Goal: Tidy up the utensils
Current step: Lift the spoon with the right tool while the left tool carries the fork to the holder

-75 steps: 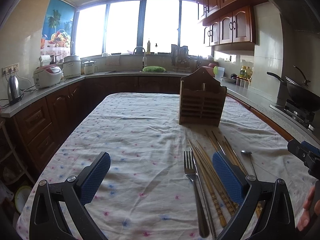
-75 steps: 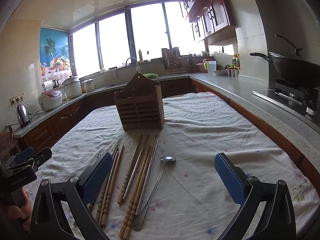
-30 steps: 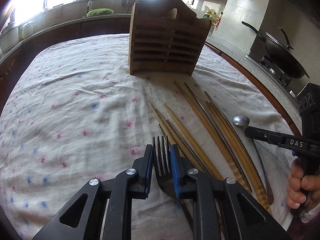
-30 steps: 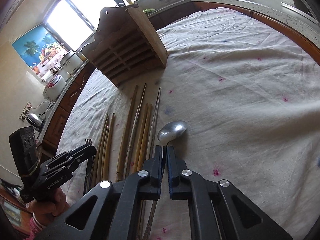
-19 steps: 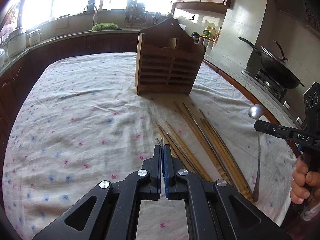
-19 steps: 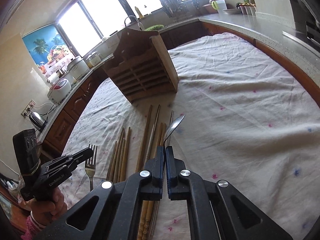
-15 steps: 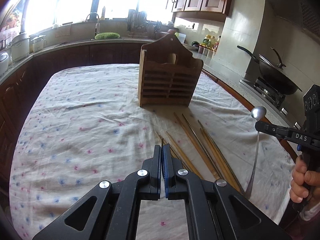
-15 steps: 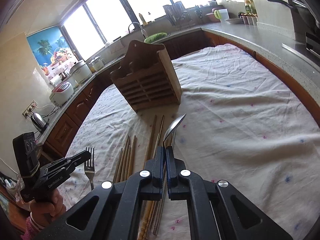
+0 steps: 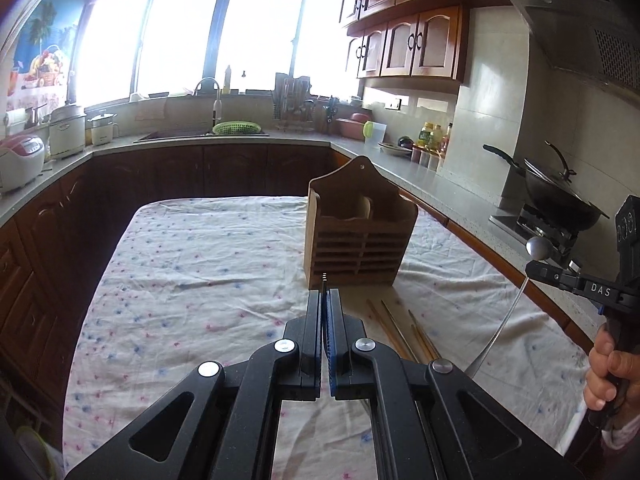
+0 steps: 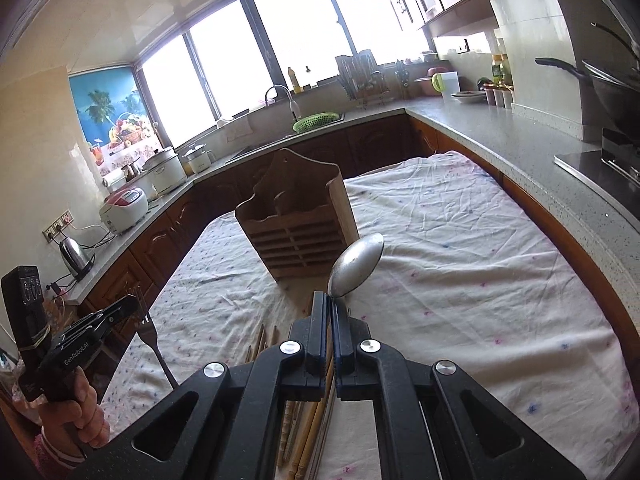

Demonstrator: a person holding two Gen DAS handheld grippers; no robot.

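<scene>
A wooden utensil holder (image 9: pixel 356 236) with open top compartments stands upright on the cloth-covered table (image 9: pixel 200 264); it also shows in the right wrist view (image 10: pixel 296 232). My left gripper (image 9: pixel 325 300) is shut on a metal fork (image 10: pixel 154 340), held above the table with tines up. My right gripper (image 10: pixel 331 308) is shut on a metal spoon (image 10: pixel 356 264), bowl up, lifted short of the holder; the spoon also shows in the left wrist view (image 9: pixel 538 248). Several wooden chopsticks (image 9: pixel 400 332) lie on the cloth in front of the holder.
A grey kitchen counter (image 10: pixel 520 136) wraps around the table, with a wok on a stove (image 9: pixel 560 196) at the right, a sink with a green basket (image 9: pixel 236 128) at the back, and rice cookers and a kettle (image 10: pixel 76 256) at the left.
Both grippers closed on the fork and the spoon, lifted them off the cloth and rose. The views now look level toward the holder, which is nearer.
</scene>
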